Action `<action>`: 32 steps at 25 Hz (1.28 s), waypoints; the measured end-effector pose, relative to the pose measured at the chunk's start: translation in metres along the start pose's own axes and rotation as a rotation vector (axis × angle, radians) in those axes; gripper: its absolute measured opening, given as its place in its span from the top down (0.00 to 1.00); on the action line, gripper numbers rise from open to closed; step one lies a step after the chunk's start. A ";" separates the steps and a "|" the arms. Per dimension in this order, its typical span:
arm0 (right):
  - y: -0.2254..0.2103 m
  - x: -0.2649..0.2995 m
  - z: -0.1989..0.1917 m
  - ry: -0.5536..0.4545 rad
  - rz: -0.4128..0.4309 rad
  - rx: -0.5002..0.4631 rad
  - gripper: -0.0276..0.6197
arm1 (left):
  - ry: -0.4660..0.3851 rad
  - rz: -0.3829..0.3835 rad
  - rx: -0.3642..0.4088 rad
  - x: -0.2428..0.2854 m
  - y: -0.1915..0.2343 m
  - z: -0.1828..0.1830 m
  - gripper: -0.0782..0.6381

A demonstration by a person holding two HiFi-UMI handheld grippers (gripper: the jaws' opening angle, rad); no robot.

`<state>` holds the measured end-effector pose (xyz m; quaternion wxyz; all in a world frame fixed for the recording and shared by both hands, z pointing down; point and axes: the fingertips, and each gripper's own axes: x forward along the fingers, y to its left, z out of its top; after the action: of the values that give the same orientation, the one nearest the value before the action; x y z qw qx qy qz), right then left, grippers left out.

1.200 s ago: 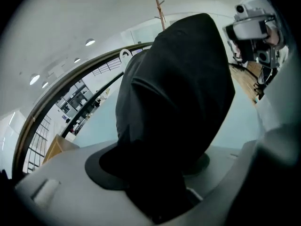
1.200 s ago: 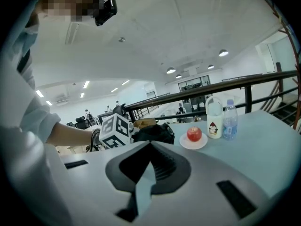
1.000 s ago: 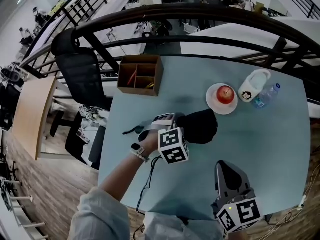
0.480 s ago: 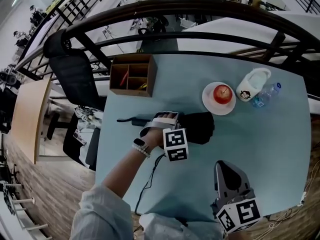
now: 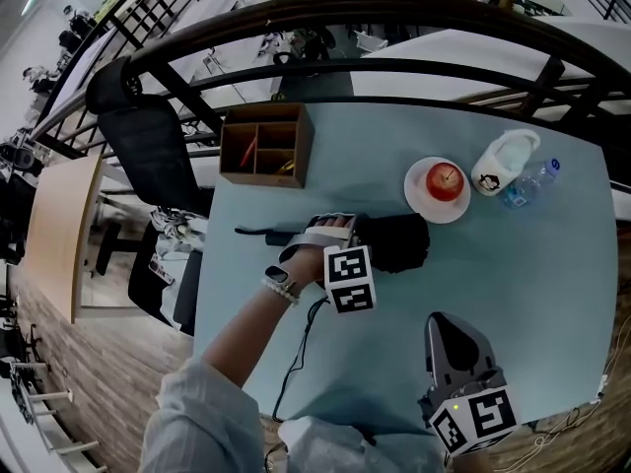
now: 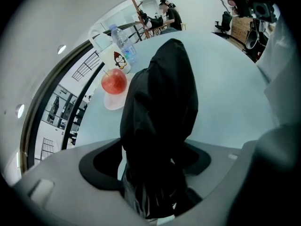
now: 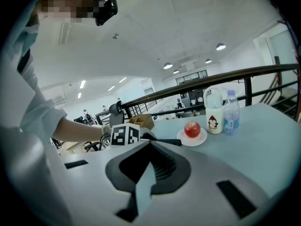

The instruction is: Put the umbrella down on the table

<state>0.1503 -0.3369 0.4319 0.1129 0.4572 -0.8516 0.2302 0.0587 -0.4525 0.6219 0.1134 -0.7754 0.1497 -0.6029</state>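
Table [image 5: 513, 294]: black folded umbrella [image 5: 399, 242] lies flat mid-table, thin end [image 5: 258, 233] pointing left, plate [image 5: 418, 201] w/ apple [image 5: 445, 178] just beyond it, far right. L gripper [image 5: 343, 233] sits over the umbrella's left part, jaws opening w/ the bundle between them and pads seemingly off the cloth. Set-down looks nearly done, so best let the jaws spread fully, then lift straight up so no fabric snags and drags it twd the plate. R gripper [image 5: 456, 341] at near right edge, well apart, jaws together on nothing; best kept parked.
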 end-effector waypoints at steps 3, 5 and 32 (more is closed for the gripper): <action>0.005 -0.001 0.001 -0.003 0.004 -0.003 0.96 | -0.017 0.006 -0.023 -0.008 0.001 0.000 0.47; 0.009 -0.002 0.001 -0.008 0.007 -0.008 0.96 | -0.030 0.005 -0.057 -0.014 0.001 -0.001 0.47; 0.046 -0.032 -0.001 -0.041 -0.015 -0.034 0.96 | -0.037 -0.005 -0.106 -0.031 -0.005 -0.011 0.47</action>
<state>0.1300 -0.2916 0.4068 0.1051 0.4660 -0.8542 0.2053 0.0413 -0.4368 0.5985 0.0736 -0.7917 0.1773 -0.5800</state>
